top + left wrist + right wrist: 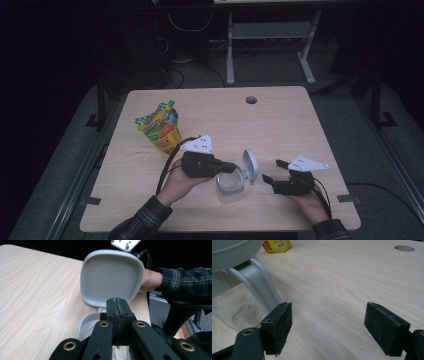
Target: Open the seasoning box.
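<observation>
1. Plaid sleeves are coming in at six o'clock in the high view, and our two hands are each holding a black gripper over the pale wood table (300,125).
2. We are keeping the left gripper (231,166) at about seven o'clock of the table's middle, its jaws pressed together; in the left gripper view they are meeting flat with only a seam between them, right at the rim of the clear container (230,186). Whether they are pinching that rim we cannot tell.
3. We are holding the right gripper (274,171) at about five o'clock, jaws standing wide apart with nothing between them; in the right gripper view bare table is showing in the gap, and its left pad (277,327) is sitting just beside the container's grey hinge arm.
4. We are seeing the container between the two grippers, near the table's front edge, resting on the wood.
5. Its grey lid (250,165) is standing flipped up on the hinge, at the container's one o'clock side.
6. Farther off, at ten o'clock, a yellow and green pouch (161,128) is lying well apart from the container.
7. Farthest, at twelve o'clock, a round hole (251,99) is sitting near the table's back edge.
</observation>
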`<act>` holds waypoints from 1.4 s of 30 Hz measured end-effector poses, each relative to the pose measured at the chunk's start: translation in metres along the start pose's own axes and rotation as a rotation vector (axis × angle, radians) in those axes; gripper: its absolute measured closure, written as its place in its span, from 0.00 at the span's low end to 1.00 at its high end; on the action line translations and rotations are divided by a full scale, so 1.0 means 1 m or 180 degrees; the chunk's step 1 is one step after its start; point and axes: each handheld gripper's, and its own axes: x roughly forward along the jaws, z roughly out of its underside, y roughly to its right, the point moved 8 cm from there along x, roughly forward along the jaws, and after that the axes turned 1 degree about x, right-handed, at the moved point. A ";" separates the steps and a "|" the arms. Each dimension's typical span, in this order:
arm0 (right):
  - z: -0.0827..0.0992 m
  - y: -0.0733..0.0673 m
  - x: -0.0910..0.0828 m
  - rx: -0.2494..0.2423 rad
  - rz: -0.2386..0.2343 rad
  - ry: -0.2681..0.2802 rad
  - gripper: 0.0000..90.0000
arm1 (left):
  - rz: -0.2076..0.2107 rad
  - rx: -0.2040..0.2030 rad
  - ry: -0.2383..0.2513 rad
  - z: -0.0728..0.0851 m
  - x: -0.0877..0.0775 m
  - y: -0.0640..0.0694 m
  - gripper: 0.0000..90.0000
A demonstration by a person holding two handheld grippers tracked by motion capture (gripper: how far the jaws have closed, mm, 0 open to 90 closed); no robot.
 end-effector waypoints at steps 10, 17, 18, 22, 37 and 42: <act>0.000 0.000 -0.001 0.0007 0.0004 0.0008 0.24 | -0.0191 -0.0167 -0.0025 0.024 -0.023 -0.009 1.00; 0.000 0.000 -0.001 0.0000 0.0005 0.0010 0.24 | -0.0270 -0.0270 -0.0057 0.047 -0.038 -0.011 0.84; 0.000 0.000 -0.001 -0.0001 0.0007 0.0010 0.24 | -0.0282 -0.0275 -0.0073 0.050 -0.039 -0.011 0.80; 0.000 0.000 0.000 -0.0007 0.0005 0.0011 0.24 | -0.0278 -0.0232 -0.0154 0.062 -0.037 -0.011 0.62; 0.000 -0.001 0.000 -0.0015 0.0010 0.0011 0.24 | -0.0119 -0.0046 -0.0364 0.077 -0.005 -0.007 0.34; 0.000 0.000 0.000 -0.0018 0.0009 0.0012 0.24 | -0.0052 0.0001 -0.0373 0.075 0.001 -0.002 0.36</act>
